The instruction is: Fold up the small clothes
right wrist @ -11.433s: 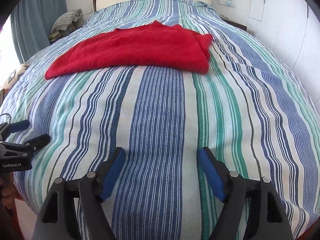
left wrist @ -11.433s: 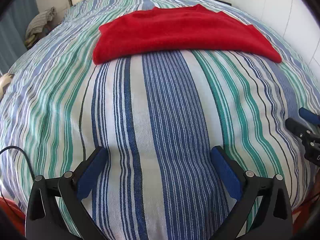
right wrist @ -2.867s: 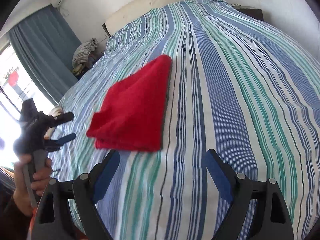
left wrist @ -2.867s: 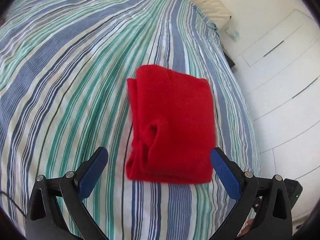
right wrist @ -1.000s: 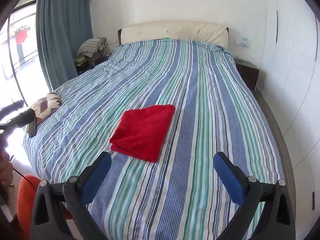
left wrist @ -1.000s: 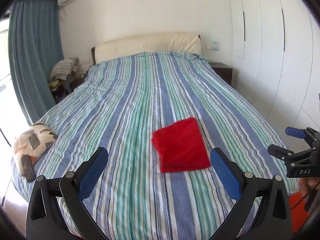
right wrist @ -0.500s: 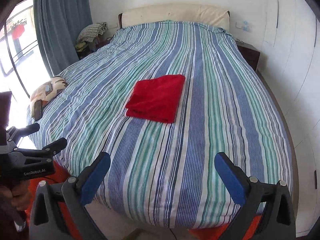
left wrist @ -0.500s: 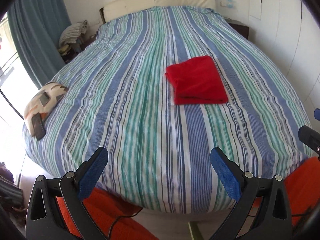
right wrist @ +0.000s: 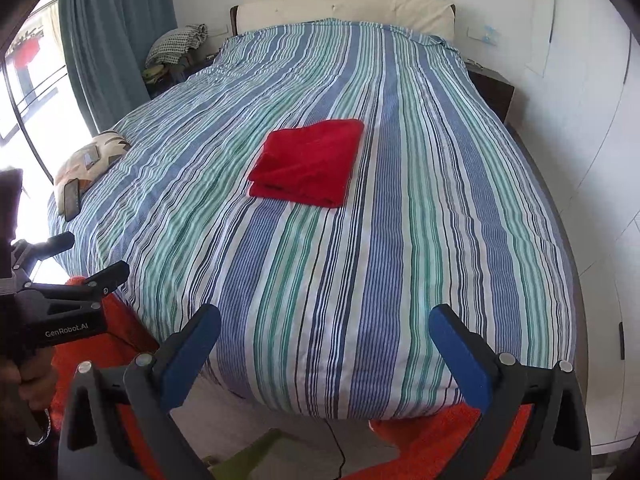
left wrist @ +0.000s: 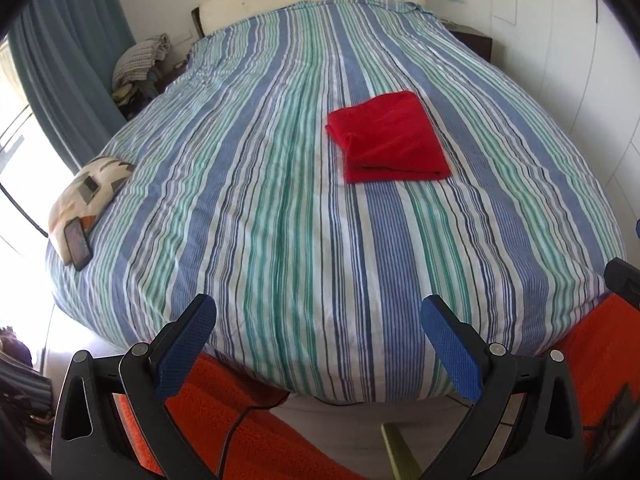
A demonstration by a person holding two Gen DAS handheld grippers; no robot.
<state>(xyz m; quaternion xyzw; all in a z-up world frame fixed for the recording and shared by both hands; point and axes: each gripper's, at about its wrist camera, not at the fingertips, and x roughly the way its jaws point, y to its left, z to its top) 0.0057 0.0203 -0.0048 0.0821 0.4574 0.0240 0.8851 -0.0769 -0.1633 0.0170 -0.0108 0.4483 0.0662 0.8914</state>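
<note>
A red garment (left wrist: 390,139) (right wrist: 307,162) lies folded into a small rectangle on the striped bedspread (left wrist: 260,208) (right wrist: 400,240), right of the bed's middle. Both grippers hang well back from it, past the foot of the bed. My left gripper (left wrist: 318,322) is open with nothing between its blue pads. The right gripper (right wrist: 325,332) is open and empty too. In the right wrist view the left gripper (right wrist: 70,256) shows from the side at the left edge, held in a hand (right wrist: 24,384).
A patterned cushion (left wrist: 86,196) with a phone (left wrist: 77,245) on it sits at the bed's left edge. An orange rug (left wrist: 248,420) and a cable (left wrist: 240,420) lie on the floor by the foot. White wardrobes (right wrist: 600,160) line the right wall; curtains (right wrist: 108,32) hang left.
Both grippers have drawn back from the bed over the last second, so the folded red garment looks smaller and farther. The garment itself has not moved.
</note>
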